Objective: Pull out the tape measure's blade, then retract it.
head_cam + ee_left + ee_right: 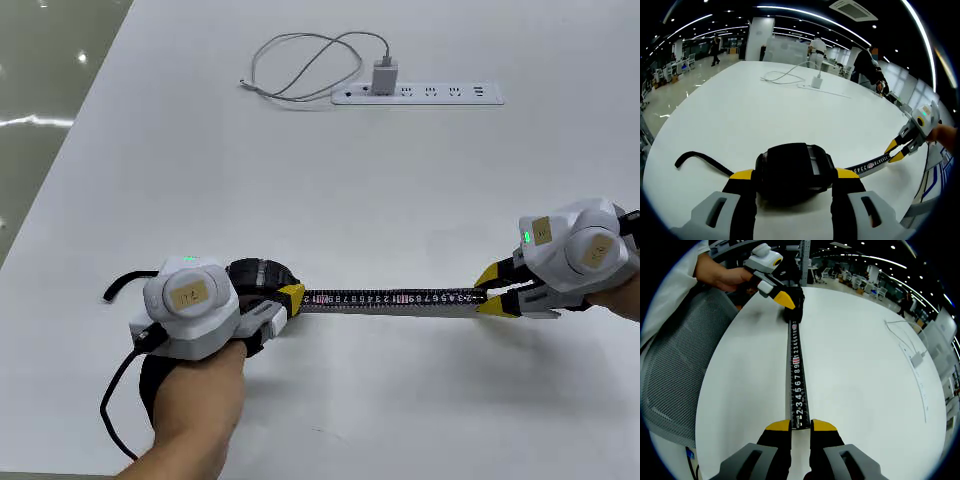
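A black tape measure case (262, 277) (794, 167) (794, 310) lies on the white table, with my left gripper (285, 303) (795, 175) shut on it. Its blade (390, 298) (797, 375) (870, 164) stretches straight across the table, numbers facing up. My right gripper (492, 289) (801, 426) is shut on the blade's tip, seen also in the left gripper view as the right gripper (901, 151). A black wrist strap (125, 285) (700, 160) trails off the case to the left.
A white power strip (420, 93) with a plugged charger (385, 73) and looped white cable (300, 65) lies at the table's far side. The table's left edge (60, 160) drops to a shiny floor. A grey mesh chair (675, 375) stands beside the table.
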Action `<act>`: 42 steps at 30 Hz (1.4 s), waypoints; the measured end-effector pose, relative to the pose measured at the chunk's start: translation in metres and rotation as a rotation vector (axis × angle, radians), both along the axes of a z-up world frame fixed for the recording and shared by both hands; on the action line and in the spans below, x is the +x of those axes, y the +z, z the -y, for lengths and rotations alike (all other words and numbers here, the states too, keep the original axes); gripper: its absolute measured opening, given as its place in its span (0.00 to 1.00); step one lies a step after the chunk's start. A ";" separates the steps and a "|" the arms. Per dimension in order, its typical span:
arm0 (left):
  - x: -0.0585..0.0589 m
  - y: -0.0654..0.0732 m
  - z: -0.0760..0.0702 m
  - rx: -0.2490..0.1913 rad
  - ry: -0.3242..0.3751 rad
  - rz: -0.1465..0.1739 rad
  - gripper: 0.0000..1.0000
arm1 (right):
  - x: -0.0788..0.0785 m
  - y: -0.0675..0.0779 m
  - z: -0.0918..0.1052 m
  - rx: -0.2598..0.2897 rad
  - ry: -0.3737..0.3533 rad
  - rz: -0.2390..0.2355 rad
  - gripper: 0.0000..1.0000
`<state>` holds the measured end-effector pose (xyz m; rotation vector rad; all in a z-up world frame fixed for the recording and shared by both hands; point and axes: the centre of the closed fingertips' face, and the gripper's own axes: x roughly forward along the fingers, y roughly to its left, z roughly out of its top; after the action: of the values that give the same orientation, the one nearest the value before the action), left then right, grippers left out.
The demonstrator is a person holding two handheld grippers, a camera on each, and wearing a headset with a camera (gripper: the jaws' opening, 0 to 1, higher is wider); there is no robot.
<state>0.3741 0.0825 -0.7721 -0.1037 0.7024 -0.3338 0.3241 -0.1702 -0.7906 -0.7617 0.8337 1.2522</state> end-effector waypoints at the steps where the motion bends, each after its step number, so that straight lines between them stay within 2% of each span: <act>1: 0.000 0.000 0.000 -0.003 0.000 0.000 0.56 | 0.000 0.000 -0.001 0.003 0.000 -0.002 0.09; 25: 0.000 0.002 -0.001 -0.050 0.014 0.000 0.56 | 0.011 0.000 -0.042 0.082 0.004 -0.029 0.09; 42: 0.001 0.001 -0.002 -0.065 0.016 0.001 0.56 | 0.016 0.001 -0.068 0.133 0.009 -0.041 0.09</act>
<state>0.3755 0.0840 -0.7707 -0.1703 0.6893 -0.3412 0.3402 -0.1026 -0.7895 -0.6355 0.7729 1.3208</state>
